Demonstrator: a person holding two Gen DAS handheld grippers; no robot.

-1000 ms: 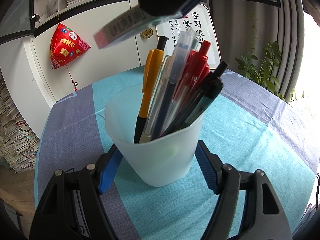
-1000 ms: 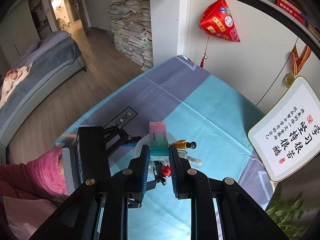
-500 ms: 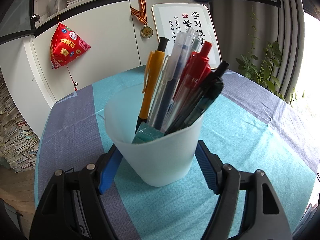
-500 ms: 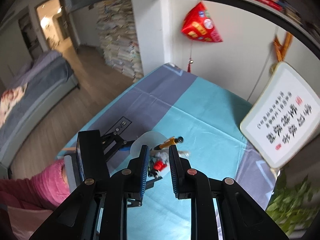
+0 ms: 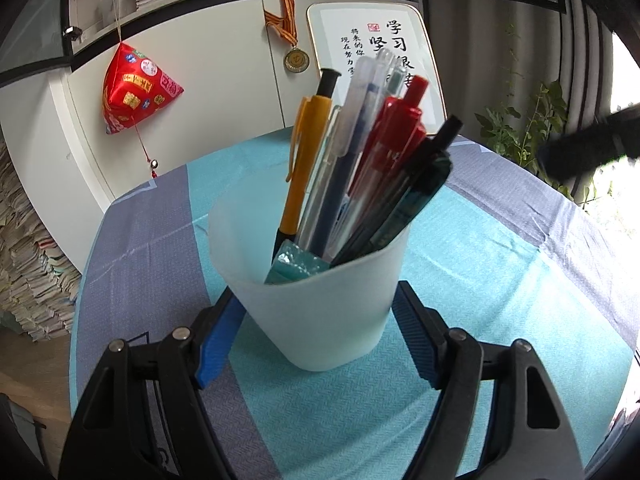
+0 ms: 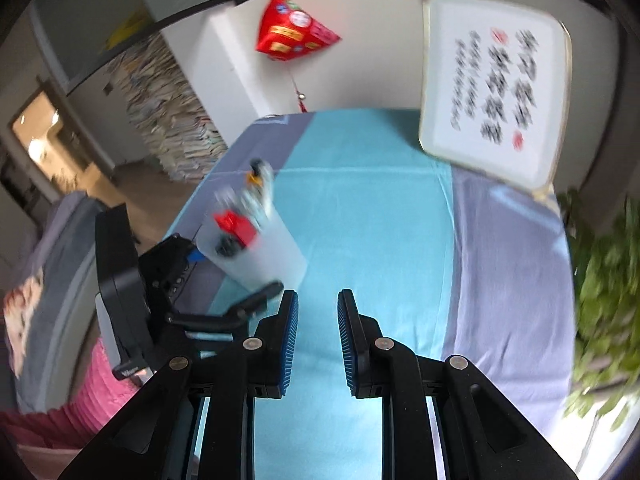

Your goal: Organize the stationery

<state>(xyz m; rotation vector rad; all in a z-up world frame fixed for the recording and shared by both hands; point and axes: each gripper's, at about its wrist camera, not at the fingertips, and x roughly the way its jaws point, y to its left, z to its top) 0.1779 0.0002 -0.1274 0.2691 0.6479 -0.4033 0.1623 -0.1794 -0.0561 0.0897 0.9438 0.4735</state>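
Squarely between left tongs (image 5: 316,344): cup (image 5: 320,312)

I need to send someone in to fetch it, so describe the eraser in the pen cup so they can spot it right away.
On the round table with the teal and grey-purple cloth stands a frosted white cup full of pens. Inside it, low at the near rim and below the yellow pen, sits the eraser. It is the only short, teal, blocky thing there; everything else is a long pen sticking out above the rim.
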